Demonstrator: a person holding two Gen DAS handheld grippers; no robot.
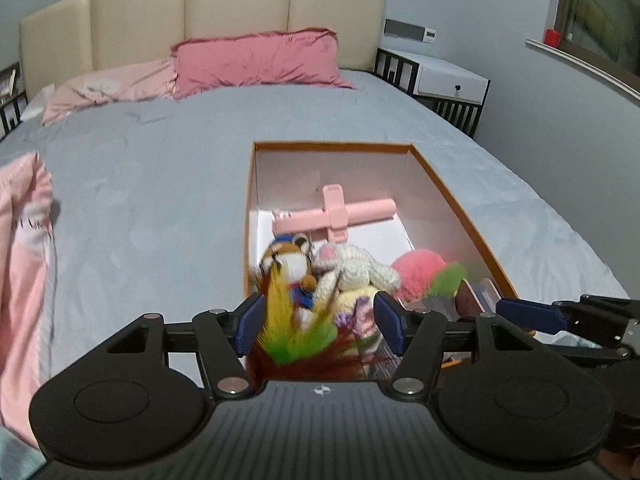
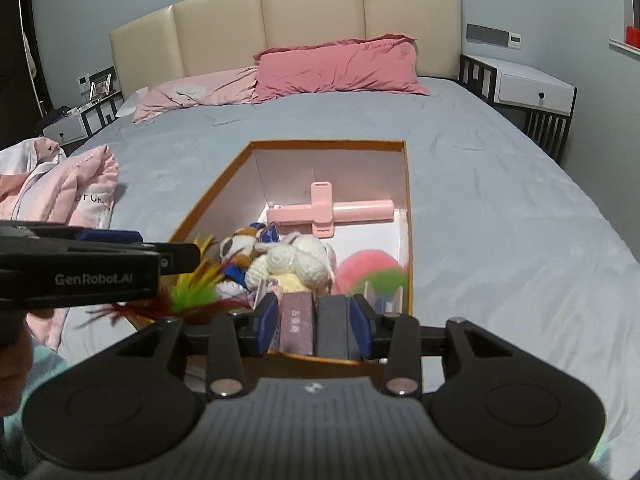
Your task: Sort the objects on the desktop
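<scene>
We hover our left hand-held gripper (image 1: 318, 322), jaws spread, over the feather toy (image 1: 296, 336) in the orange box (image 1: 460, 200), ready to drop it in; our right hand-held gripper (image 2: 314, 324) clamps the dark block (image 2: 334, 326) and maroon booklet (image 2: 297, 326) together, likely to file them upright at the box's near end.

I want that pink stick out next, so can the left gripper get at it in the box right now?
Probably not directly: the left gripper has feathers between its jaws, and plush toys lie between it and the pink stick.

Orange-rimmed box (image 1: 460, 184) on grey bed (image 1: 160, 200): pink selfie stick (image 1: 336, 214), tiger plush (image 1: 288, 258), white crocheted bunny (image 1: 360, 266), feather toy (image 1: 296, 332).
</scene>
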